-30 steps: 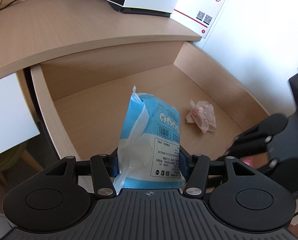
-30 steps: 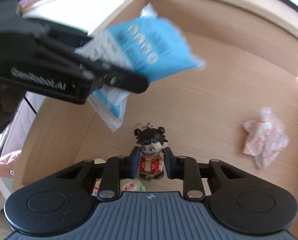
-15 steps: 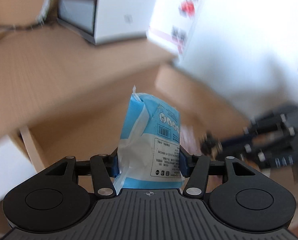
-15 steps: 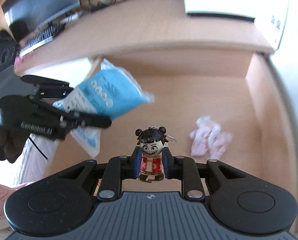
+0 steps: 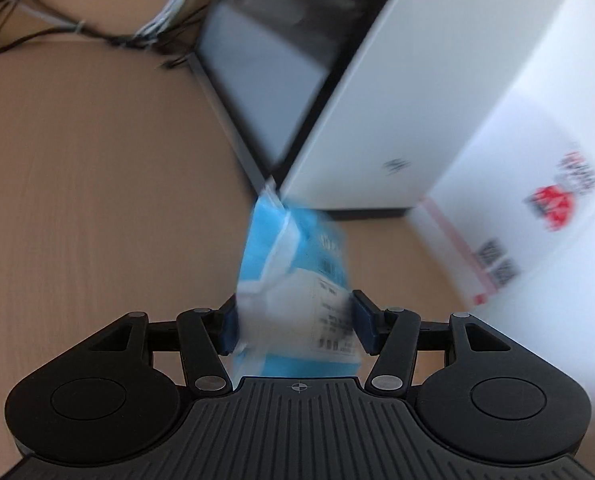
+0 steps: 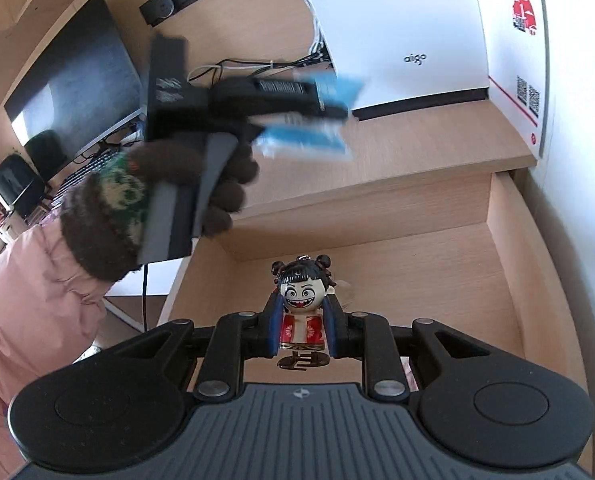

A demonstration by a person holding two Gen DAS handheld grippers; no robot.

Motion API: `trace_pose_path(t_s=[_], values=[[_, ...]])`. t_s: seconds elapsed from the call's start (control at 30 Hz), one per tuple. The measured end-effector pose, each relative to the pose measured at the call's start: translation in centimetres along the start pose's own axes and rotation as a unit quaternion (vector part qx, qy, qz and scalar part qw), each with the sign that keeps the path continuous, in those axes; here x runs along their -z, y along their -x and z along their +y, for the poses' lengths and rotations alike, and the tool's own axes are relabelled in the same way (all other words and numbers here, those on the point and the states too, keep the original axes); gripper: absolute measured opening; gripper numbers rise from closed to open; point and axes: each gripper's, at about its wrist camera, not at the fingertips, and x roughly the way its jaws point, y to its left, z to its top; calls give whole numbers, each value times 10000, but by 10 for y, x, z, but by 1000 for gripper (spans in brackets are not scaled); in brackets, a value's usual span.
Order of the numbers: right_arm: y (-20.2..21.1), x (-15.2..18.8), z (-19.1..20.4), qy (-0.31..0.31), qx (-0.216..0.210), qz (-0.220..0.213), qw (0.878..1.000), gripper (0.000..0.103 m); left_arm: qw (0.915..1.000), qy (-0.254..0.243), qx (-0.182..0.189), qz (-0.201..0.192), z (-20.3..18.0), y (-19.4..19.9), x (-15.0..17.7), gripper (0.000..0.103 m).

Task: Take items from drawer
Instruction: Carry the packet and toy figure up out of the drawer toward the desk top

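Observation:
My left gripper [image 5: 295, 326] is shut on a blue and white packet [image 5: 293, 280], held above the wooden desk top [image 5: 97, 200]. From the right wrist view the same left gripper [image 6: 333, 114] hangs over the desk with the blue packet [image 6: 309, 142] in it, held by a gloved hand [image 6: 169, 200]. My right gripper [image 6: 301, 326] is shut on a small doll figure [image 6: 302, 312] with black hair buns and a red top, lifted above the open wooden drawer [image 6: 509, 264].
A white box-shaped device [image 6: 397, 28] stands at the back of the desk, also seen as the white device [image 5: 417, 100]. A printed card with codes [image 5: 537, 220] leans on the wall. A dark monitor [image 6: 73, 80], keyboard and cables [image 5: 25, 32] lie left.
Both grippers rose out of the drawer. The left one carried the packet up over the desk top toward the white device. The right one lifted the doll higher.

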Motion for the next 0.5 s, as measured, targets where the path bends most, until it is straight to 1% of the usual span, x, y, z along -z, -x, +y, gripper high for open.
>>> trace_pose_path(t_s=[0.03,0.07,0.1,0.13,0.17,0.2,0.23,0.27,0.33,0.4,0.43,0.5], values=[[-2,-1,-3,-24,37,-5,10000,21,9998,-98,-184,-49,1,-1,2,67],[-4,-3,-7,-51,81,0,10000,21,9989,-249,-370,-136,0,0,3,73],[-3,-5,-12,-71,128,4,9999,21,9962,-487,-668,-271,-3,2,5,74],[-5,-9,-15,-89,191,1,9998,21,9912,-780,-963,-475,-7,6,6,73],[-7,-14,-16,-101,243,-13,9997,21,9862,-1003,-1123,-695,-10,12,8,70],[-10,-19,-17,-106,291,-40,9995,21,9826,-1105,-1178,-913,-9,18,7,68],[-14,-27,-19,-86,342,-90,9993,21,9816,-1072,-1094,-1140,-6,27,7,68],[-20,-36,-21,-85,411,-162,9990,21,9830,-935,-918,-1282,0,37,7,68],[-28,-50,-26,-190,474,-305,9982,21,9859,-620,-509,-1466,16,56,13,68],[-43,-66,-29,-311,482,-460,9973,21,9864,-406,-245,-1573,26,72,28,68],[-51,-75,-30,-348,502,-554,9966,21,9865,-308,-174,-1602,31,79,39,68],[-65,-91,-29,-327,590,-800,9945,21,9882,-186,44,-1518,33,87,61,68]])
